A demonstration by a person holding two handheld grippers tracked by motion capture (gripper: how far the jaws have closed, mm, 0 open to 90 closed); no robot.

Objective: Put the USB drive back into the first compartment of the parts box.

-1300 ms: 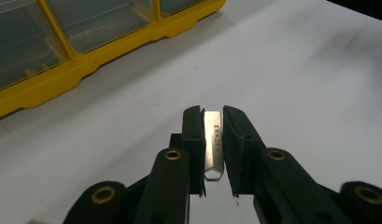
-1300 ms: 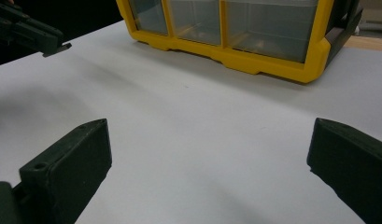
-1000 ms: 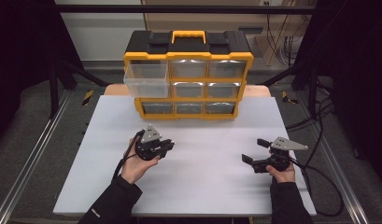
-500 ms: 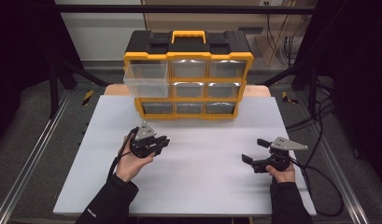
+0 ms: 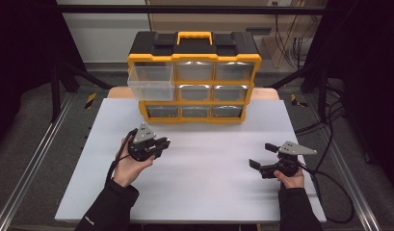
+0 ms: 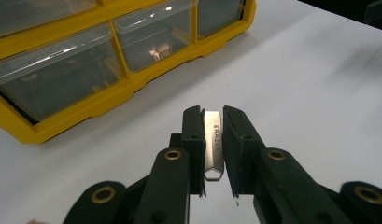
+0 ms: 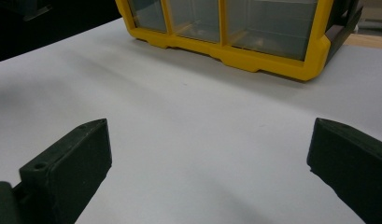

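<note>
We see left gripper (image 5: 162,143) clamped on small metal piece (image 6: 213,140), stamped lettering along it. Over last second left hand (image 5: 129,163) drifted slightly toward 11 o'clock, closer to yellow drawer cabinet (image 5: 194,79). Top-left drawer (image 5: 151,83) stands pulled out, at about 12 o'clock from left gripper. We judge piece bound for it. Right gripper (image 5: 262,156) unmoved at 4 o'clock of table (image 5: 204,192), jaws wide apart, empty.
</note>
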